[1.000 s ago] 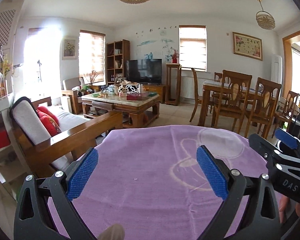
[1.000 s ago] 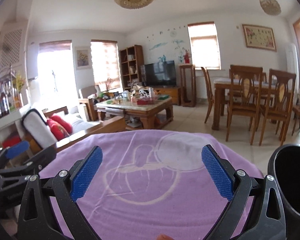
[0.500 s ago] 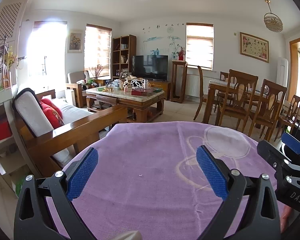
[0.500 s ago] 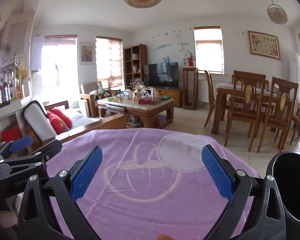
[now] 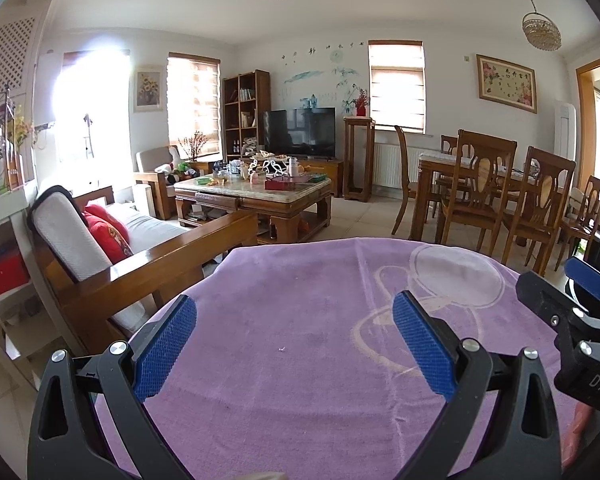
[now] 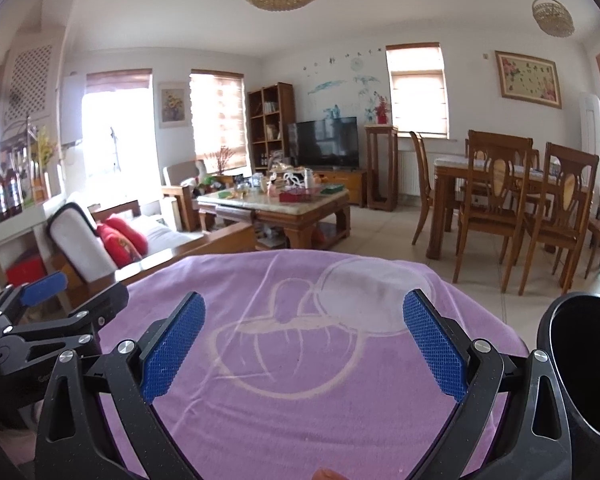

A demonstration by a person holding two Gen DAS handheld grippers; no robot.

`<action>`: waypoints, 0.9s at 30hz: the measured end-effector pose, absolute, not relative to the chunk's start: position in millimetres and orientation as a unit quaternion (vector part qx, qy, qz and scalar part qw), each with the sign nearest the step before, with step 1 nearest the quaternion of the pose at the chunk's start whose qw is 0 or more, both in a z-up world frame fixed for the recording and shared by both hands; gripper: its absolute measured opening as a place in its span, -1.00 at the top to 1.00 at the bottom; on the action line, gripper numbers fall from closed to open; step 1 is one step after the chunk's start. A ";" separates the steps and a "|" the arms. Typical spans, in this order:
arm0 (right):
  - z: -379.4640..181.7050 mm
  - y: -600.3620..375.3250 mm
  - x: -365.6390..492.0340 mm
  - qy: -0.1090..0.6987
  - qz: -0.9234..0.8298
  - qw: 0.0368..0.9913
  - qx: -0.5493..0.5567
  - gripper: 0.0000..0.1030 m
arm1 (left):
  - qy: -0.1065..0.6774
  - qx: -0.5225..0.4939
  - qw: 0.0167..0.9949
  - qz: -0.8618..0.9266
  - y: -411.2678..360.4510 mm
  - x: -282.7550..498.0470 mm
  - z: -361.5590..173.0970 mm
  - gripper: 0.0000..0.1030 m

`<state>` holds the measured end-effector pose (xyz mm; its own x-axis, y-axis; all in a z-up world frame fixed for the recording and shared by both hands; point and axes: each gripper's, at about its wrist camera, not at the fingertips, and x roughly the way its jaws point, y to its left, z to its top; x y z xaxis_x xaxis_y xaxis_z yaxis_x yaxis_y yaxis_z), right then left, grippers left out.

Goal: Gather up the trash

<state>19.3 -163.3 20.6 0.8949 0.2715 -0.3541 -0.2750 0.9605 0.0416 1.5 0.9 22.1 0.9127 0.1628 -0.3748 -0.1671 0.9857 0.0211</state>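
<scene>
Both grippers hover side by side over a purple cloth point(image 5: 300, 320) printed with a pale cartoon outline point(image 6: 300, 328). My left gripper point(image 5: 294, 346) stands open with nothing between its blue pads; the right gripper's black body point(image 5: 572, 320) shows at that view's right edge. My right gripper point(image 6: 304, 348) is open and empty too, and the left gripper's body point(image 6: 48, 320) shows at its left edge. A black bin point(image 6: 584, 368) stands just right of the right gripper. A tiny white speck point(image 5: 281, 349) lies on the cloth. No larger trash shows on the cloth.
Beyond the cloth are a wooden sofa with red cushions point(image 5: 108, 236), a cluttered coffee table point(image 5: 256, 192), a television point(image 5: 299, 131), and a dining table with wooden chairs point(image 5: 496, 188). A white shelf with bottles point(image 5: 0, 184) stands at the left. Tiled floor lies between the furniture.
Both views have tilted slightly upward, so the cloth sits lower in frame and more of the ceiling shows. Both grippers stay open and empty.
</scene>
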 end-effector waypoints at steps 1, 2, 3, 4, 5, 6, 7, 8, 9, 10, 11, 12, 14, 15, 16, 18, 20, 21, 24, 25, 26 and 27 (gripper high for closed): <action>20.5 -162.9 18.6 0.181 0.140 0.973 -0.004 -0.90 | 0.191 -0.007 0.978 0.084 -0.1 2.0 22.0 -0.90; 20.3 -163.7 18.2 0.180 0.141 0.973 -0.003 -0.90 | 0.192 -0.008 0.978 0.083 -0.1 1.7 21.9 -0.90; 19.9 -164.1 18.1 0.180 0.142 0.973 -0.003 -0.90 | 0.192 -0.009 0.978 0.082 -0.1 1.7 22.4 -0.90; 20.2 -164.4 18.5 0.180 0.141 0.973 -0.003 -0.90 | 0.191 -0.009 0.978 0.081 -0.1 1.4 22.7 -0.90; 20.2 -164.3 18.4 0.180 0.141 0.973 -0.004 -0.90 | 0.191 -0.009 0.978 0.081 -0.1 1.3 23.0 -0.90; 20.2 -164.2 18.3 0.180 0.141 0.973 -0.004 -0.90 | 0.191 -0.008 0.978 0.082 -0.6 1.3 23.2 -0.90; 20.2 -164.3 18.3 0.180 0.141 0.973 -0.004 -0.90 | 0.190 -0.008 0.978 0.082 -0.6 1.0 23.5 -0.90; 19.7 -164.8 18.2 0.180 0.142 0.973 -0.004 -0.90 | 0.190 -0.007 0.978 0.084 -0.7 0.6 23.7 -0.90; 20.3 -164.3 18.1 0.180 0.142 0.974 -0.004 -0.90 | 0.189 -0.007 0.978 0.086 -0.8 0.3 23.8 -0.90; 20.9 -164.1 18.1 0.179 0.141 0.974 -0.004 -0.90 | 0.188 -0.007 0.978 0.085 -0.6 -0.3 24.2 -0.90; 20.9 -164.1 18.4 0.179 0.141 0.974 -0.004 -0.90 | 0.188 -0.007 0.979 0.084 -0.7 -1.0 24.4 -0.90; 21.2 -165.3 18.5 0.179 0.141 0.974 -0.004 -0.90 | 0.187 -0.007 0.979 0.084 -0.6 -1.6 24.6 -0.90; 21.3 -165.6 18.5 0.179 0.140 0.974 -0.004 -0.90 | 0.187 -0.008 0.979 0.084 -0.3 -2.1 24.8 -0.90; 21.4 -166.1 18.4 0.178 0.140 0.974 -0.003 -0.90 | 0.187 -0.007 0.979 0.085 -0.4 -1.4 24.4 -0.90; 21.6 -166.8 18.5 0.177 0.140 0.974 -0.003 -0.90 | 0.187 -0.007 0.978 0.087 -0.3 -1.8 24.7 -0.90; 21.2 -167.6 18.7 0.177 0.140 0.974 -0.003 -0.90 | 0.187 -0.008 0.978 0.088 -0.5 -2.3 25.5 -0.90; 22.1 -167.2 19.0 0.177 0.140 0.974 -0.003 -0.90 | 0.187 -0.007 0.978 0.090 -1.0 -2.7 25.8 -0.90; 22.0 -167.1 18.8 0.177 0.139 0.974 -0.003 -0.90 | 0.187 -0.007 0.978 0.088 -0.8 -2.2 25.8 -0.90; 22.6 -167.5 18.7 0.176 0.141 0.974 -0.003 -0.90 | 0.185 -0.006 0.979 0.090 -1.8 -2.5 26.5 -0.90; 22.6 -167.4 18.7 0.176 0.140 0.974 -0.003 -0.90 | 0.185 -0.005 0.979 0.090 -2.0 -2.4 26.7 -0.90; 22.4 -167.5 18.8 0.177 0.141 0.974 -0.003 -0.90 | 0.184 -0.004 0.979 0.090 -2.5 -2.6 27.0 -0.90; 22.2 -167.9 18.8 0.177 0.141 0.974 -0.003 -0.90 | 0.183 -0.004 0.979 0.090 -2.5 -3.0 27.2 -0.90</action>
<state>18.8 -167.9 22.2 0.8978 0.2731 -0.3455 -0.2750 0.9604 0.0446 -3.0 -2.5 27.2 0.9164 0.1753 -0.3597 -0.1783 0.9837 0.0250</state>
